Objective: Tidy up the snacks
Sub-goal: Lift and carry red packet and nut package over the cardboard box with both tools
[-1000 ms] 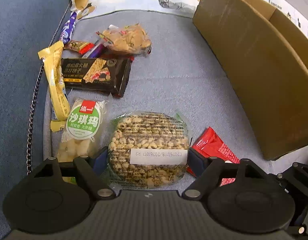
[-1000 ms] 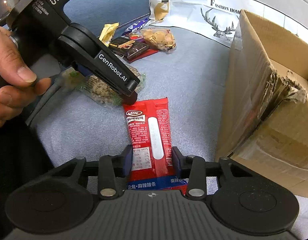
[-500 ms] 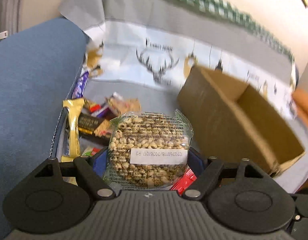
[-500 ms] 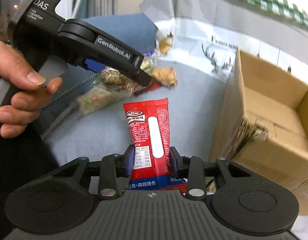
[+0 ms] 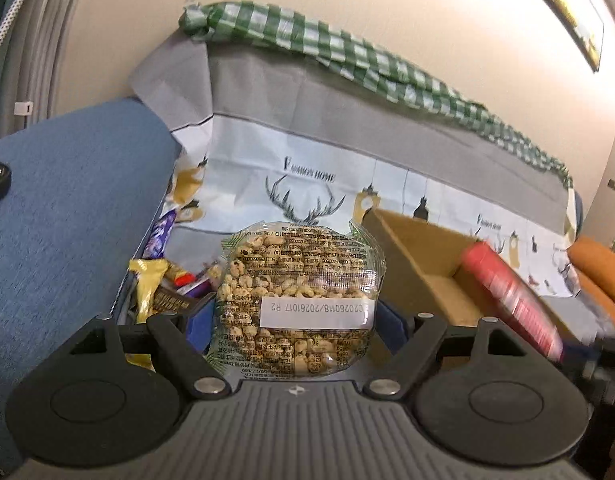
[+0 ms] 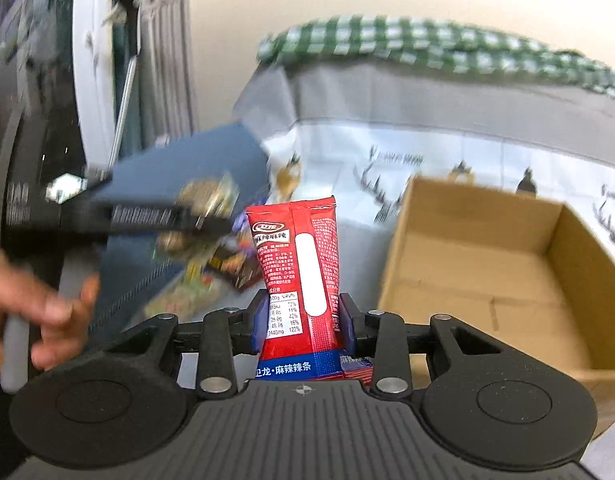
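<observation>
Sofa scene: grey seat cushion (image 5: 195, 240) with a deer-print cover on the backrest (image 5: 307, 184) and a green checked cloth (image 5: 347, 52) along its top. Both packs were flat on the cushion a second ago; now both are lifted clear of it, so I judge the pick-up done and the carry to the cardboard box (image 6: 487, 264) under way. My left gripper (image 5: 295, 320) is clamped wide on the round clear puffed-grain pack (image 5: 295, 296), pads pressing its two sides, flat printed face toward the camera, white date label upside down across the middle; being round it has no real long axis. My right gripper (image 6: 303, 320) is clamped on the red spicy-strip packet (image 6: 299, 276) near its lower end; long axis runs straight out along the fingers, crimped far end pointing away and up, white stripe facing the camera. From the right wrist view the box sits open and looks empty, just right of the packet. Remaining snacks (image 5: 163, 288) stay piled on the cushion by the blue armrest (image 5: 67, 208). Next is getting each pack over the box rim before letting go.
</observation>
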A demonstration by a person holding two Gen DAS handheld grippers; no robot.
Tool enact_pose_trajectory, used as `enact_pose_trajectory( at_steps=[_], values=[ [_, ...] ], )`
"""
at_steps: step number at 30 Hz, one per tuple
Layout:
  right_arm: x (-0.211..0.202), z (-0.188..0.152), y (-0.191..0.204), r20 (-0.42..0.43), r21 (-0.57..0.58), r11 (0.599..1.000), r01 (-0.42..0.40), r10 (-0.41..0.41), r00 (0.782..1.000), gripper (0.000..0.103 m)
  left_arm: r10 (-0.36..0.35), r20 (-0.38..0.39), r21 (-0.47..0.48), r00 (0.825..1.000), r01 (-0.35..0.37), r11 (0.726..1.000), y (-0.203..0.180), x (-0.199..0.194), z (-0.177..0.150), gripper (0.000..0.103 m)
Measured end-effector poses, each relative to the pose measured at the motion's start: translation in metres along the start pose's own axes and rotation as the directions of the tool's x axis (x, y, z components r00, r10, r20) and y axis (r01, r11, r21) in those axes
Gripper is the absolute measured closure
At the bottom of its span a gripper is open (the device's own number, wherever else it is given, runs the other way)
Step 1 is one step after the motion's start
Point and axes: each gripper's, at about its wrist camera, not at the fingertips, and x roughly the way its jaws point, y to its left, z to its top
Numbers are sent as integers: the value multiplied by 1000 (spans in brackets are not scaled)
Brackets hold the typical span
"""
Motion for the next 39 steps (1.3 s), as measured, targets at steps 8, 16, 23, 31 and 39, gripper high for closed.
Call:
enact_pose_trajectory(
  at_steps=[8, 16, 23, 31, 39],
  values=[
    [-18, 55, -77, 152, 65, 991, 113, -122, 981, 66, -36, 42, 40, 998, 35, 999, -26, -6, 13, 19],
    [-11, 80, -155, 202, 126, 963, 239, -261, 944, 66, -68, 30, 186, 997, 62, 981, -71, -6, 22, 19],
    [5, 52, -188, 131, 210, 937, 277, -308, 942, 67, -172, 63, 236, 983, 153, 960, -111, 4, 25, 19],
    [2, 50, -198, 127, 210, 931, 299, -329, 936, 67, -217, 72, 270, 974, 190, 944, -159, 40, 45, 19],
    [-1, 43, -208, 93, 184, 917, 353, -374, 923, 67, -214, 84, 254, 973, 186, 949, -189, 77, 50, 19]
  ],
)
